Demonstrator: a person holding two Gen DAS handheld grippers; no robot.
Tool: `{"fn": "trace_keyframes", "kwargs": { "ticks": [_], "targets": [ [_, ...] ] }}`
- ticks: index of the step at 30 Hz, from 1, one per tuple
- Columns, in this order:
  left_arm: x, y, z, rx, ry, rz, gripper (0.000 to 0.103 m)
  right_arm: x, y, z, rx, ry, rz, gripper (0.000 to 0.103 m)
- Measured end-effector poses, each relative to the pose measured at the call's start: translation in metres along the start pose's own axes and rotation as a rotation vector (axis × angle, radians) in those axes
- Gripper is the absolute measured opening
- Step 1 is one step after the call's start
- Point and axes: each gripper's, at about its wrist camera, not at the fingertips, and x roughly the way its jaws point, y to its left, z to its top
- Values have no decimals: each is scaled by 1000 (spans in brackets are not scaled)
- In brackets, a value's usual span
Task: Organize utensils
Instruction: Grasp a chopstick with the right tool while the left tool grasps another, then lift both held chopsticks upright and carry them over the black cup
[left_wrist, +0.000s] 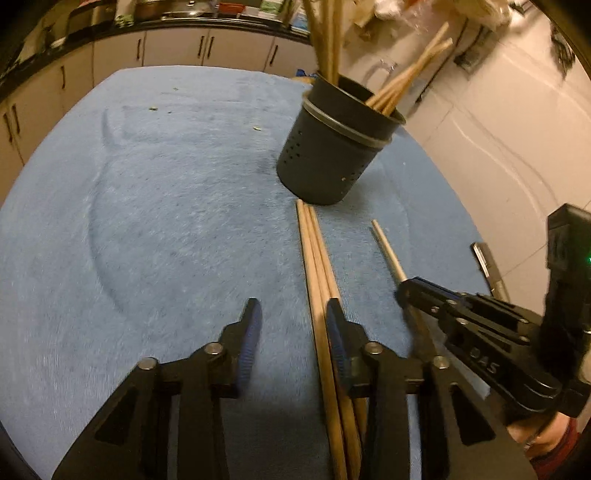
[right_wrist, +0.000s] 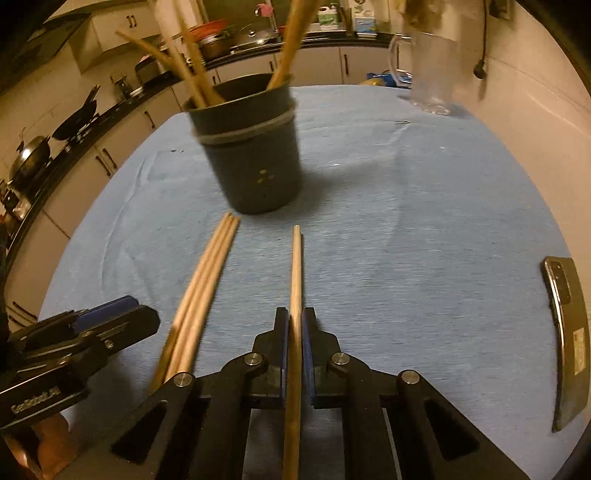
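Ahead of my tongs: blue cloth (right_wrist: 406, 240), matt, fine woven grain. Chopsticks (right_wrist: 201, 288) beside my right gripper (right_wrist: 294, 325) look like bare wood, smooth, dull sheen. Holder (right_wrist: 255, 162) is dark matt plastic, perforated. Gripper arms are black matt plastic with shiny metal rivets; pads (left_wrist: 251, 332) are blue and ribbed. Far right, a clear glossy jug (right_wrist: 428, 70).

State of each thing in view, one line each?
Right gripper: shut on single chopstick.
Left gripper: open, nothing between the pads.
Three chopsticks: lying bunched on the cloth, beside the left gripper's right finger.
Holder: upright, several chopsticks standing in it.
Jug: upright at the far edge, looks empty.
Phone: lying flat on the cloth.
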Motion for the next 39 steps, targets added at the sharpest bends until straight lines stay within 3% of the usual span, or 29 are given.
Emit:
{"fn": "trace_keyframes", "kwargs": {
  "ticks": [4, 14, 19, 25, 31, 36, 39],
  "targets": [
    [10, -11, 8, 57, 20, 42, 24, 1, -7, -2, 6, 3, 15, 8],
    [30, -25, 36, 118, 54, 154, 23, 9, -12, 6, 16, 22, 22, 8],
    [30, -26, 34, 108, 55, 197, 9, 15, -9, 15, -14, 50, 5, 9],
    [12, -21, 11, 66, 79, 149, 7, 17, -12, 18, -15, 80, 36, 9],
    [19, -22, 25, 50, 90, 151, 7, 22, -8, 25, -38, 88, 22, 9],
    [12, -19, 18, 50, 57, 123, 7, 21, -10, 24, -15, 74, 47, 8],
    [-4, -25, 13, 65, -13, 113, 7, 3, -8, 24, -6, 8, 109, 8]
  ]
}}
